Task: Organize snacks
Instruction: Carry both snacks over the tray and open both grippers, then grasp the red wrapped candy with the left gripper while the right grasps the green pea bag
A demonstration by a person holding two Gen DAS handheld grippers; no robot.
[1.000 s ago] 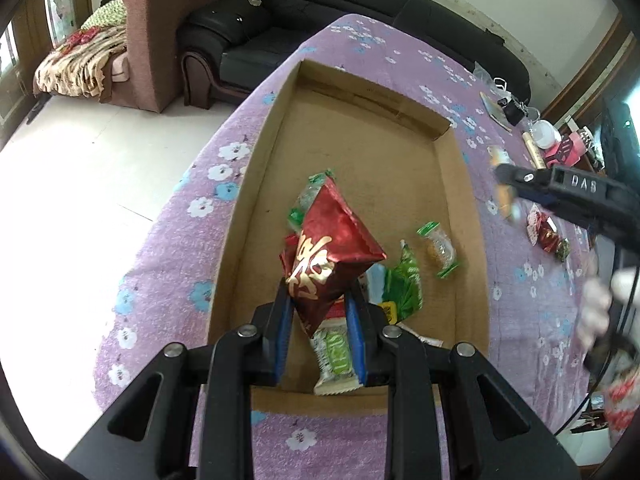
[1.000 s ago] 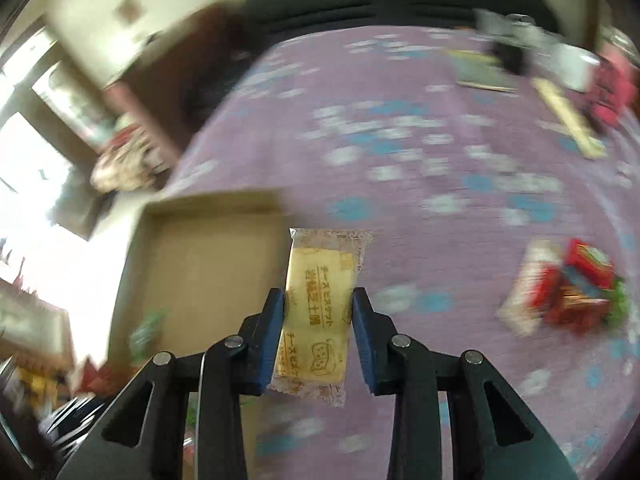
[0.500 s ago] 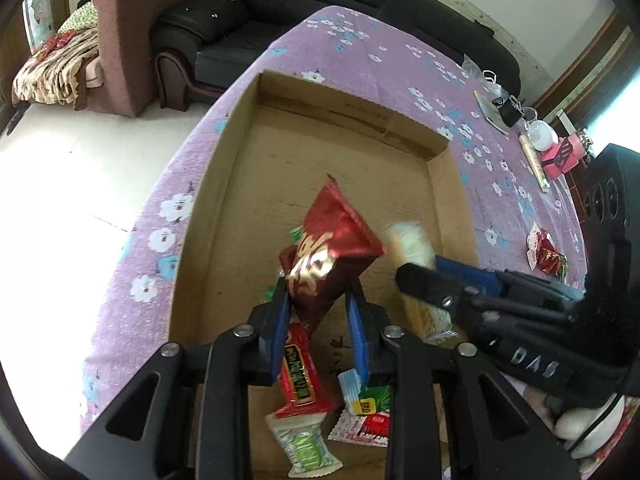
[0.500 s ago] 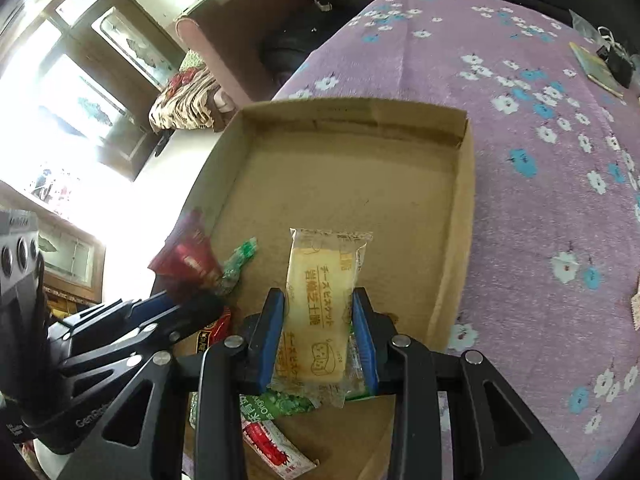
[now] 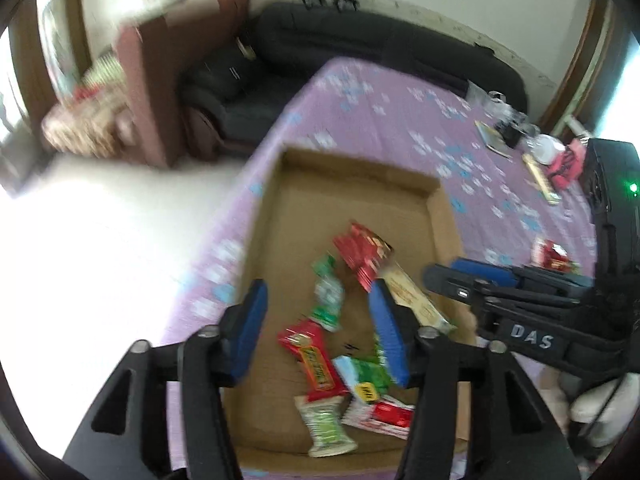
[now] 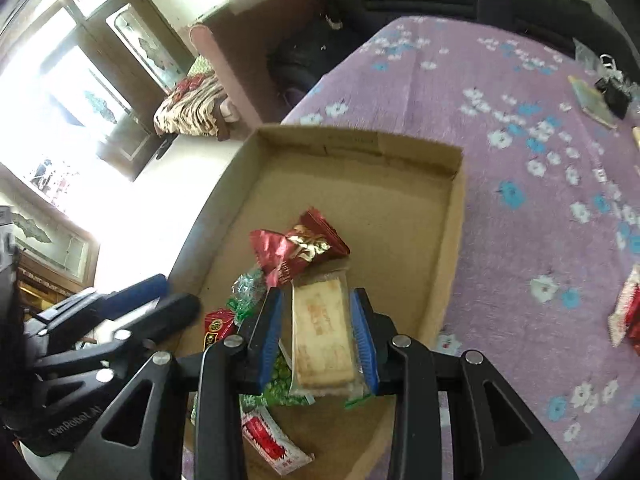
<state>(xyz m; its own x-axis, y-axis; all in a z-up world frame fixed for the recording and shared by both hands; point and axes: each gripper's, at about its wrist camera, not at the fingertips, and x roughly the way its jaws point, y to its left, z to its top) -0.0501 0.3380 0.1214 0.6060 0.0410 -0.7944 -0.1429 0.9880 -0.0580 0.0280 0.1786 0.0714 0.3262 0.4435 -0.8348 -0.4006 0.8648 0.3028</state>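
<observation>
A shallow cardboard box [image 5: 440, 216] [image 6: 452, 240] lies on the purple flowered tablecloth and holds several snack packets. My left gripper [image 5: 320, 328] is open and empty above the box's near end. The red foil packet [image 5: 362, 252] [image 6: 298, 246] lies loose in the box. My right gripper [image 6: 318, 332] is open, its blue pads standing off a pale yellow biscuit packet [image 6: 322, 336] [image 5: 416, 300] that rests between them on the other snacks. The right gripper also shows in the left wrist view [image 5: 460, 280]. Red and green bars [image 5: 314, 356] lie at the box's near end.
More red snack packets [image 5: 552, 254] [image 6: 626, 312] lie on the cloth right of the box. A booklet [image 6: 592, 100] and small items sit at the table's far right. A black sofa [image 5: 360, 48] and a brown armchair [image 6: 248, 36] stand beyond the table.
My left gripper has opened and dropped the red foil packet into the box. My right gripper has lowered into the box and opened off the biscuit packet.
</observation>
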